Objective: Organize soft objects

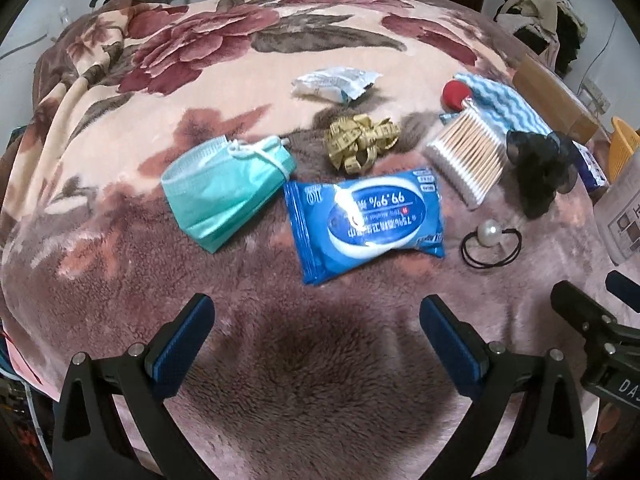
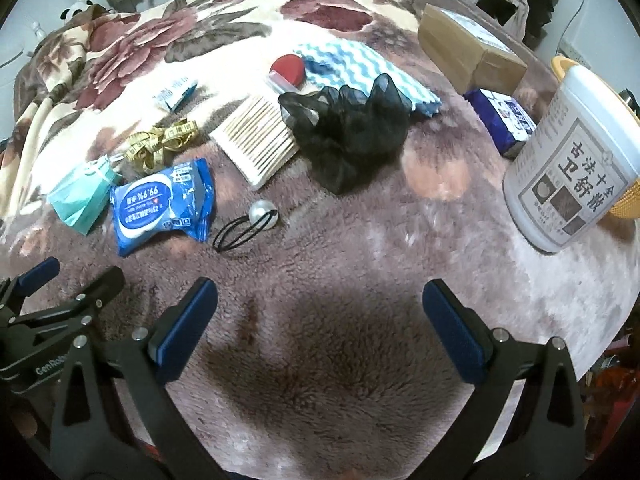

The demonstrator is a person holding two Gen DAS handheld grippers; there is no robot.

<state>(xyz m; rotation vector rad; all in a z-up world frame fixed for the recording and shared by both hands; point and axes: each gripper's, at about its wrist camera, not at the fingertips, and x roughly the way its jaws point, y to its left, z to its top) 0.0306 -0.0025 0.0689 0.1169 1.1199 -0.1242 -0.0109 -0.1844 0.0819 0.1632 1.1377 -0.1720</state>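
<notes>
On the flowered blanket (image 1: 248, 60) lie a green face mask (image 1: 224, 192), a blue wet-wipes pack (image 1: 366, 218), a yellow tape measure (image 1: 360, 142), a pack of cotton swabs (image 1: 468, 156), a black mesh scrunchie (image 1: 540, 164), a pearl hair tie (image 1: 491, 240) and a blue-white wavy cloth (image 1: 504, 104). My left gripper (image 1: 316, 316) is open and empty, hovering just short of the wipes pack. My right gripper (image 2: 320, 308) is open and empty, nearer than the scrunchie (image 2: 352, 128) and hair tie (image 2: 256, 220). The right gripper's fingers (image 1: 580, 312) show at the left view's right edge.
A white tub with a printed label (image 2: 572, 172) stands at the right, an orange basket (image 2: 628, 200) behind it. A cardboard box (image 2: 468, 48), a dark blue packet (image 2: 504, 120), a red round lid (image 2: 288, 68) and a crumpled white wrapper (image 1: 332, 84) lie farther back.
</notes>
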